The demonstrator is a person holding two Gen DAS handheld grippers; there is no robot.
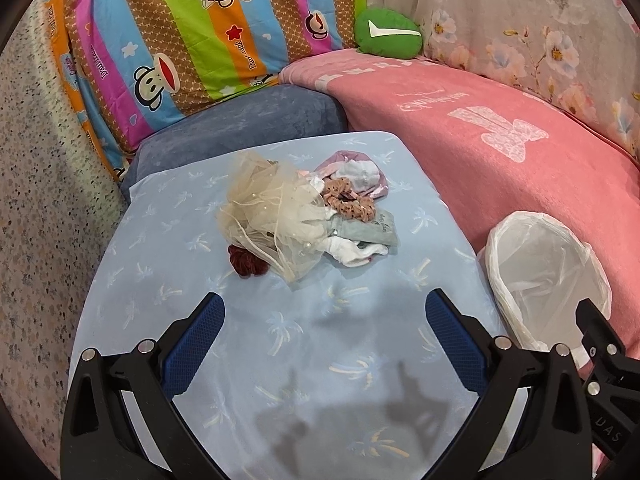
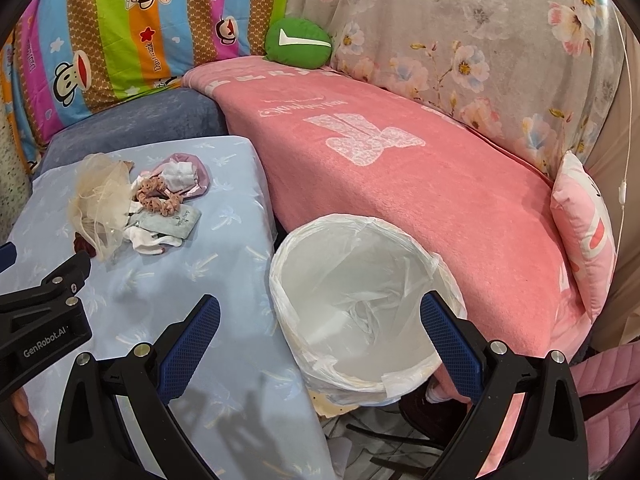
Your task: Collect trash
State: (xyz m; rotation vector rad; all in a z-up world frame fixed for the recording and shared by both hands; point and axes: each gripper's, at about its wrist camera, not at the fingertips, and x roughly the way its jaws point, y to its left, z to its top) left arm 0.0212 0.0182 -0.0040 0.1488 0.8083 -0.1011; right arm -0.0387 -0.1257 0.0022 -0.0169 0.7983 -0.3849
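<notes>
A heap of small fabric items lies on the light blue cloth-covered table [image 1: 168, 240]: a cream tulle bow [image 1: 268, 208], a dark red scrunchie [image 1: 246, 260], a pink spotted scrunchie [image 1: 350, 200], white socks [image 1: 352, 252] and a pink cap [image 1: 356, 174]. The same heap [image 2: 136, 204] shows at the left of the right wrist view. A bin lined with a white bag [image 2: 360, 312] stands to the right of the table, also visible as the bin [image 1: 548, 276]. My left gripper [image 1: 324, 336] hangs open above the table, short of the heap. My right gripper [image 2: 320, 340] is open over the bin's near rim, empty.
A pink blanket [image 2: 420, 184] covers the sofa behind the bin, with a green cushion [image 2: 298, 42], a striped monkey-print quilt [image 1: 180, 40] and a floral cover [image 2: 480, 40] at the back. A blue cushion [image 1: 248, 120] sits behind the table. A pink pillow [image 2: 584, 232] lies at far right.
</notes>
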